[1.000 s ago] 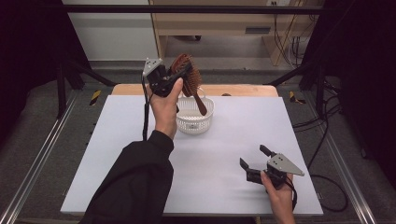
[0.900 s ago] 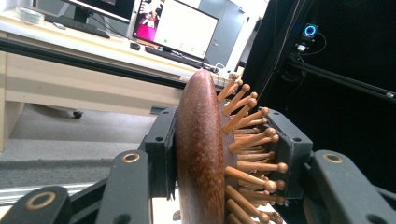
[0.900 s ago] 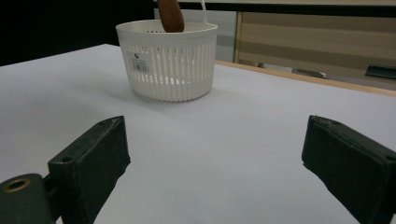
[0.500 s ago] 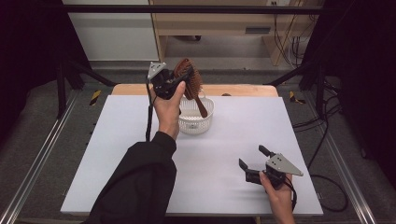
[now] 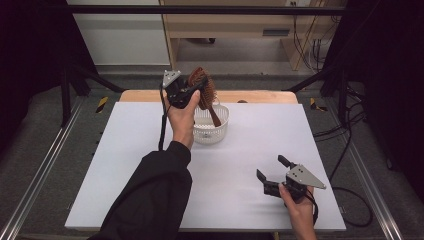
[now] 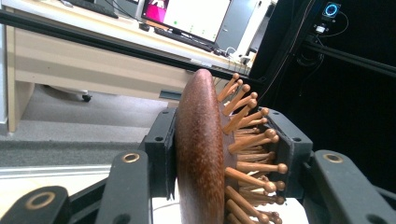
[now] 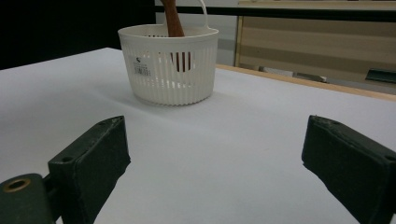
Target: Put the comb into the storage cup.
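Labels: the basket (image 7: 168, 65) bears a small dark sticker on its wall, seen in the right gripper view — the print is too small to read. A monitor (image 6: 187, 16) glows on a desk behind, its writing blurred.

Brush: a wooden hairbrush (image 5: 202, 90) with round-tipped wooden pins, held over the basket near the far edge of the worktop (image 5: 125, 165). Its handle slants down into the basket; the head stands above the rim.

Basket: white, slatted, with a thin bail handle, just in from the middle of the far edge.

Left gripper (image 5: 186, 92): jaws clenched on the brush head — one pad on the smooth back, the other against the pins, as the left gripper view shows (image 6: 219, 154).

Left arm: dark sleeve, reaching from the near edge across the worktop, hand raised above the basket's left side.

Right gripper (image 5: 272, 172): jaws released, wide apart, nothing between them, low over the worktop near the near right corner and pointing toward the basket.

Right hand (image 5: 297, 207): comes in from the near edge; the forearm is cut off by the frame.

Hidden: the handle's lower end shows only as a dark shape through the slats. The brush head's lower part is cut off in the left gripper view.
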### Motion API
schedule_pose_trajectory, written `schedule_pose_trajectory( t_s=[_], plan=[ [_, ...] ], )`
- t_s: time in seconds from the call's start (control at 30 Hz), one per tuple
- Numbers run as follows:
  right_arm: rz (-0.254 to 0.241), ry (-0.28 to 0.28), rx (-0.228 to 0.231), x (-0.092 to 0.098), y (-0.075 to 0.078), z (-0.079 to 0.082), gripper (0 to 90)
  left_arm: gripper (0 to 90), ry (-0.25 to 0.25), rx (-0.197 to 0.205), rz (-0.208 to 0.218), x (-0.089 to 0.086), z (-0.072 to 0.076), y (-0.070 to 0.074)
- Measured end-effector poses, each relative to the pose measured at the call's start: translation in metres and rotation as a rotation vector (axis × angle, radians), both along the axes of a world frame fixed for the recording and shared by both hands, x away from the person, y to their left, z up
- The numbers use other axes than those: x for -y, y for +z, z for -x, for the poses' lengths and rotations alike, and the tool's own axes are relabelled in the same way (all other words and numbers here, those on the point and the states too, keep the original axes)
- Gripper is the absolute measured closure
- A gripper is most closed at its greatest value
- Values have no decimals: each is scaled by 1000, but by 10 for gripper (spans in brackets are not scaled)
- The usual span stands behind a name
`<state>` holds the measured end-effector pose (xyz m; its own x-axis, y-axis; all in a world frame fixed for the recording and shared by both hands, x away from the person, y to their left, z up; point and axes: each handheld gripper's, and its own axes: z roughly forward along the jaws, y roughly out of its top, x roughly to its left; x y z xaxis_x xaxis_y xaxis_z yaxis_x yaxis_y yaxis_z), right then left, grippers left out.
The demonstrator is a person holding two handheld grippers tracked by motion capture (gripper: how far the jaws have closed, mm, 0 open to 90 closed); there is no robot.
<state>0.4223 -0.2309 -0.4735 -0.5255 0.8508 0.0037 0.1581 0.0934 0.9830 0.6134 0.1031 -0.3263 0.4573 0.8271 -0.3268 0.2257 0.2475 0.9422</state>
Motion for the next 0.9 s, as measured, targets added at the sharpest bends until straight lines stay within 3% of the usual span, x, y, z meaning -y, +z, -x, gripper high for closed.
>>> schedule_pose_trajectory(
  t_s=[0.23, 0.43, 0.9],
  plan=[
    [1, -3, 1, -1, 0, 0, 77, 508, 9, 6, -20, -3, 0, -10],
    [1, -2, 0, -1, -1, 0, 77, 507, 8, -6, -4, -5, 1, -19],
    [0, 0, -4, -1, -1, 0, 77, 506, 5, -4, -2, -5, 2, -23]
  ],
)
